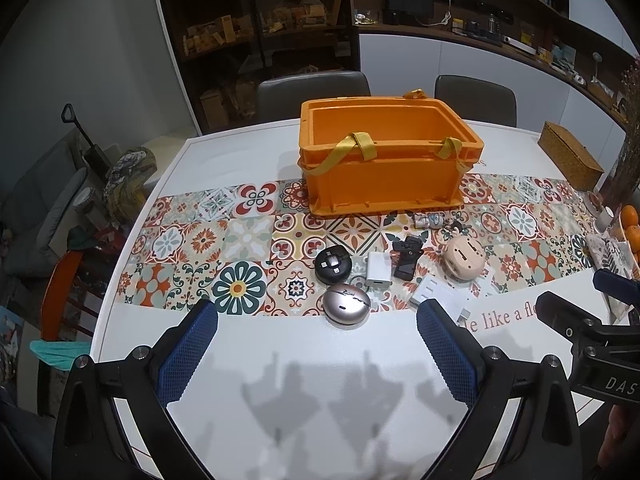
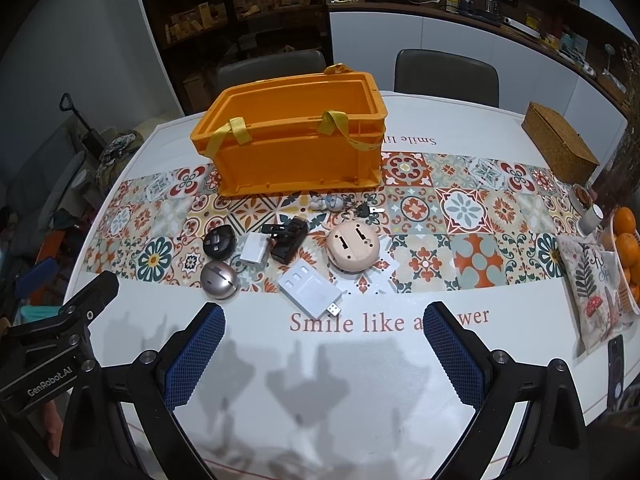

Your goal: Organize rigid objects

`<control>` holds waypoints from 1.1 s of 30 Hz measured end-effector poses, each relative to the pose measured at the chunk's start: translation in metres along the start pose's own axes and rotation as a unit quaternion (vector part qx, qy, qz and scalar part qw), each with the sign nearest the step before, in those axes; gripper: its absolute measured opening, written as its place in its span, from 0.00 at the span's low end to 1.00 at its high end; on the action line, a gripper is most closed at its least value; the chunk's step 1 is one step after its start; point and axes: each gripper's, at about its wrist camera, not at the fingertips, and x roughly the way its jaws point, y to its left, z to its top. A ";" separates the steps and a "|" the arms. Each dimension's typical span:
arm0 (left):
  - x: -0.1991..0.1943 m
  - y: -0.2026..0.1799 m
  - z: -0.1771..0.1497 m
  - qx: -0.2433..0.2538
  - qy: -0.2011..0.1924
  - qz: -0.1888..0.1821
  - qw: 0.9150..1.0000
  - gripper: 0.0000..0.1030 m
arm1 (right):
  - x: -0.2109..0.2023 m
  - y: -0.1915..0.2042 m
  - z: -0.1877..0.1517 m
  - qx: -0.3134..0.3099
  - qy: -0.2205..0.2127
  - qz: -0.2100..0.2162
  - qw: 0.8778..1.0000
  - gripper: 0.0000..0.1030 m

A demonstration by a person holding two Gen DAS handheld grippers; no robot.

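Bright overhead light casts several overlapping shadows on the white table (image 1: 280, 360) (fisheye edges curved, dark).

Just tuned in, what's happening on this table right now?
Nothing is being handled yet. Both the left gripper and right gripper hover open over the near edge of the table. The small gadgets, including the silver egg-shaped case and white adapter, lie loose before the orange crate, whose visible interior looks empty.

Empty orange crate (image 2: 296, 152) stands upright behind small gadgets (image 2: 294, 250) scattered on the runner
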 end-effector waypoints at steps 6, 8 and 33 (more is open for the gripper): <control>-0.001 0.001 0.000 -0.001 0.001 0.001 1.000 0.99 | -0.001 0.001 -0.003 -0.003 0.000 0.001 1.000 0.97; -0.001 0.002 0.000 -0.002 0.002 0.000 1.000 0.99 | 0.000 0.002 -0.003 -0.004 -0.001 0.001 1.000 0.97; 0.005 0.004 0.002 -0.006 0.009 0.003 1.000 0.99 | 0.003 0.001 -0.002 -0.002 0.004 0.002 1.000 0.97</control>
